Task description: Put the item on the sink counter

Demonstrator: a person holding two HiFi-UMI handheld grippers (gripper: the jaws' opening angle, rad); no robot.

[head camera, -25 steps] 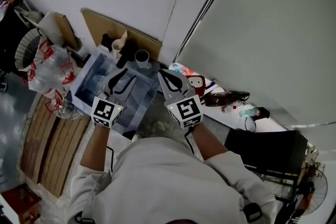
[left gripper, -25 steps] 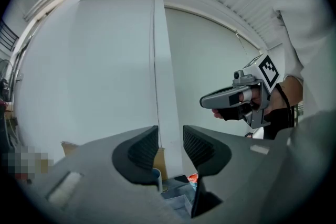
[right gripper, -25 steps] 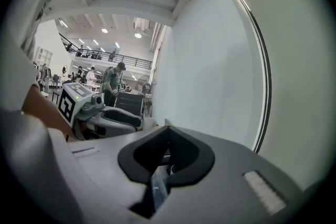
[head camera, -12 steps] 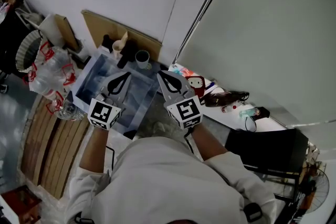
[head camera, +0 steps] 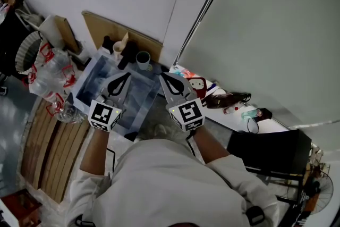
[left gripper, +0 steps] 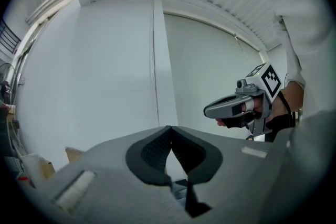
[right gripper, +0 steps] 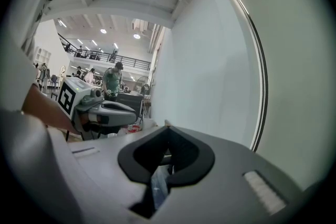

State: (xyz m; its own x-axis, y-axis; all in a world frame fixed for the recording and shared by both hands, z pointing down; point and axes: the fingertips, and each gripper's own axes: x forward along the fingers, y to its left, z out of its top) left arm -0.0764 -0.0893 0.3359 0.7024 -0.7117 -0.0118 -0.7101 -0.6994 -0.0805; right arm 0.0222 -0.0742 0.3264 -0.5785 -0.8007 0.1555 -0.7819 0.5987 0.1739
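- Left gripper [head camera: 125,76], grey, two-jaw, with a marker cube: you are holding it level over the steel sink basin [head camera: 89,82], jaws pressed together on nothing.
- Right gripper [head camera: 164,75], same make: you are holding it at the basin's right edge, jaws meeting at the tips, empty.
- Grey round cup [head camera: 143,59]: standing on the counter at the basin's far edge, apart from both grippers.
- Task's item: neither gripper is carrying it; which thing it is cannot be told.
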